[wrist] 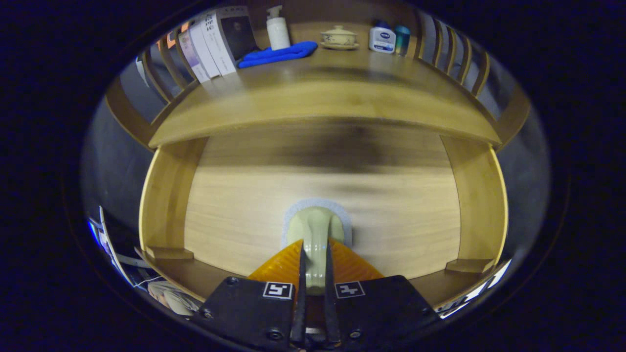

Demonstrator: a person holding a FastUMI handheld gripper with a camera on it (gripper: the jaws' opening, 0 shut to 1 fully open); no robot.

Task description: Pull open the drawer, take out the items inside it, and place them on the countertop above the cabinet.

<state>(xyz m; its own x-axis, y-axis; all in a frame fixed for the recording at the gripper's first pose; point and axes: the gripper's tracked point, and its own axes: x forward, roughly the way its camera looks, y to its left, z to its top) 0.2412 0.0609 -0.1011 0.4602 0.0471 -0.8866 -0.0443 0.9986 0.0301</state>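
My gripper (313,254) is shut on the pale green drawer handle (315,227), which sticks out from a white pad on the wooden drawer front (391,210). Both orange fingers (281,266) press on the handle's stem from either side. The drawer front sits recessed under the wooden countertop (323,105) of the cabinet. The inside of the drawer and whatever it holds are hidden behind the front panel.
On the countertop stand several books (210,44) at the left, a blue cloth (276,54), a white pump bottle (278,29), a lidded ceramic bowl (339,37), and two small bottles (386,39) at the right. Slatted wooden rails (455,54) border the counter's sides.
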